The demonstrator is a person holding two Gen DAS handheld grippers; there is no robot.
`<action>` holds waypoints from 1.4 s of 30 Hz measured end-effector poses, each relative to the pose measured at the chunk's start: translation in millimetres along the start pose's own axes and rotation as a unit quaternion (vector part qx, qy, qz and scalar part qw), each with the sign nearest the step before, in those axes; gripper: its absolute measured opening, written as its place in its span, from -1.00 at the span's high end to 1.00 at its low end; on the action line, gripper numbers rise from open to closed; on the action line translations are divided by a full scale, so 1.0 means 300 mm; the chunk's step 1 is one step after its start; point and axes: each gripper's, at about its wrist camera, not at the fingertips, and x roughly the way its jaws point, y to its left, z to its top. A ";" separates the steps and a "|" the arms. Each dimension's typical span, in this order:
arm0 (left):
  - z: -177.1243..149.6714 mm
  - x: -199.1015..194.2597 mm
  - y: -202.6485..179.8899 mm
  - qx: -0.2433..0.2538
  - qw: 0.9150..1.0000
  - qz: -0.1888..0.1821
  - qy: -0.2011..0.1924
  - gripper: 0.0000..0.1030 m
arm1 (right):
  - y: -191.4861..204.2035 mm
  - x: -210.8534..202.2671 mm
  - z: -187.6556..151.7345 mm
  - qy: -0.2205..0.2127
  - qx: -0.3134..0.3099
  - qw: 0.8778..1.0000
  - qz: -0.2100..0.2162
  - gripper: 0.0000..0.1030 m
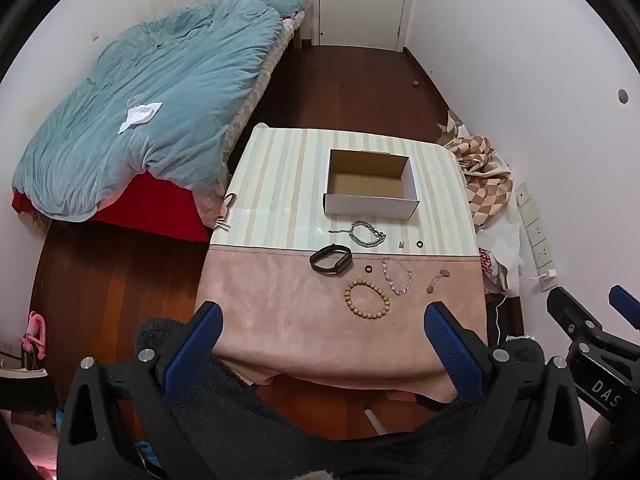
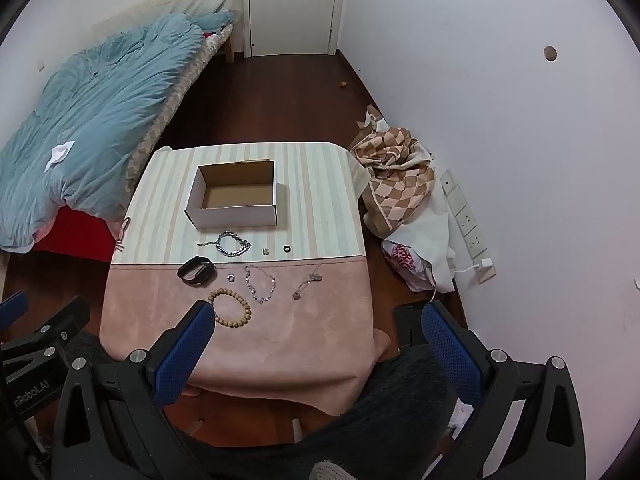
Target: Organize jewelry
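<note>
An empty white cardboard box (image 1: 370, 200) (image 2: 236, 216) stands on the striped far half of a small cloth-covered table (image 1: 280, 320) (image 2: 312, 340). In front of it lie a silver chain (image 1: 367, 234) (image 2: 232, 245), a black wristband (image 1: 331, 259) (image 2: 196, 271), a wooden bead bracelet (image 1: 367, 298) (image 2: 232, 309), a crystal bracelet (image 1: 396, 278) (image 2: 260, 283), a pendant necklace (image 1: 438, 279) (image 2: 307, 285) and small rings (image 1: 419, 244) (image 2: 286, 249). My left gripper (image 1: 324, 314) hovers open above the table's near edge. My right gripper (image 2: 318, 314) is open too, holding nothing.
A bed with a blue duvet (image 1: 152, 108) (image 2: 92, 120) stands to the left. A checked blanket (image 1: 484, 176) (image 2: 400, 172) and a bag lie on the floor at the right, by a wall power strip (image 2: 466, 220). A white door (image 1: 360, 0) is at the back.
</note>
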 end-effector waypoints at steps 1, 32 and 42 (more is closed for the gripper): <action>0.001 0.000 -0.002 0.001 1.000 0.001 -0.001 -1.00 | -0.001 -0.001 0.002 0.000 0.000 1.000 0.001 -1.00; 0.014 -0.028 -0.004 0.002 1.000 -0.006 -0.009 -1.00 | -0.003 -0.014 0.009 -0.004 0.006 1.000 0.003 -1.00; 0.016 -0.028 -0.005 0.001 1.000 -0.009 -0.008 -1.00 | -0.002 -0.025 0.028 -0.009 0.007 1.000 0.004 -1.00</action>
